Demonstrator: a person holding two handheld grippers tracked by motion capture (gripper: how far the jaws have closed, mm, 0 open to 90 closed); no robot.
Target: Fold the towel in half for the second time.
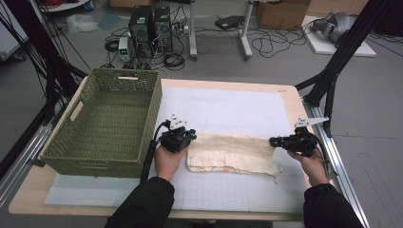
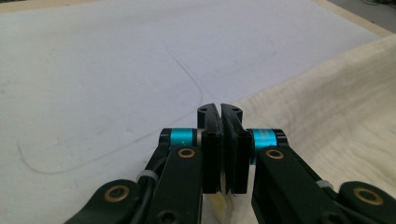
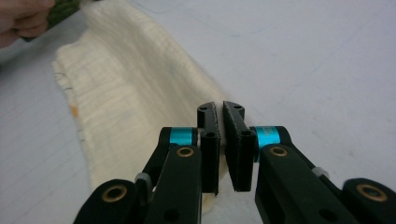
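Observation:
A cream cloth point(image 1: 233, 152) lies folded in a long strip on the white grid mat point(image 1: 223, 107). My left gripper point(image 1: 192, 135) is at the strip's left end, and my right gripper point(image 1: 273, 141) is at its right end, raised a little off the mat. In the left gripper view, the left gripper point(image 2: 220, 112) is shut on a corner of the cloth point(image 2: 327, 112), which spreads away to the right. In the right gripper view, the right gripper point(image 3: 220, 109) pinches the cloth's point(image 3: 126, 93) near edge between its pads.
A green woven basket point(image 1: 95, 164) stands on the left side of the table, close beside the left hand. The wooden table point(image 1: 237, 84) ends just right of the right hand, by a black frame leg point(image 1: 328, 90). The other hand point(image 3: 23, 18) shows far off.

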